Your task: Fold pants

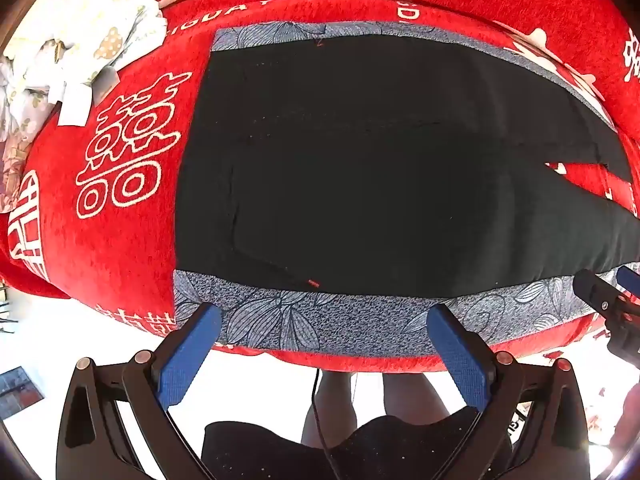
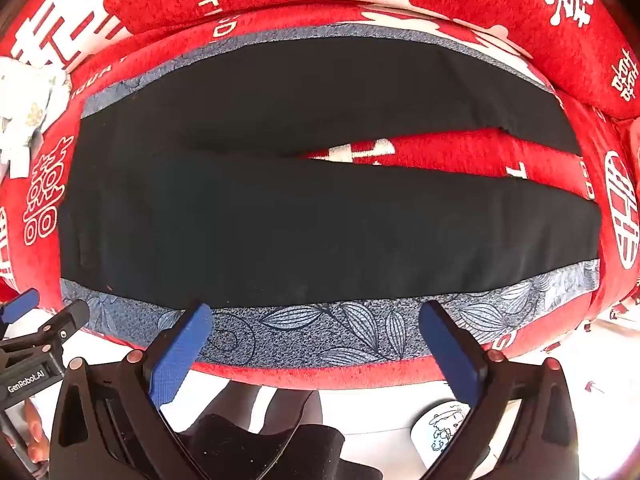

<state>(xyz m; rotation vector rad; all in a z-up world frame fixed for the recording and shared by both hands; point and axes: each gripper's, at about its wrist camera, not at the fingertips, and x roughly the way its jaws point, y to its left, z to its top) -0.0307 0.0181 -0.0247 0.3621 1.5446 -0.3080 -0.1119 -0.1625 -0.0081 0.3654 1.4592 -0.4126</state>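
Through the left wrist view I am holding the left gripper (image 1: pixel 324 344) spread wide and empty just off the near edge of the blue patterned mat (image 1: pixel 280 320), where the black pants (image 1: pixel 360 168) are lying flat, waist at the left, with no fold made yet. Through the right wrist view I am keeping the right gripper (image 2: pixel 316 344) equally spread over the mat's near edge, and the pants are running lengthwise along the mat, legs parting toward the right, so all the folding is waiting

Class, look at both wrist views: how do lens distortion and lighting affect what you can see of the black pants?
Left wrist view: fisheye bends the red sofa edge into a curve; the black pants read as near-featureless dark. Right wrist view: same bulging; the pants' folds barely show, while the floor below is blown out white.
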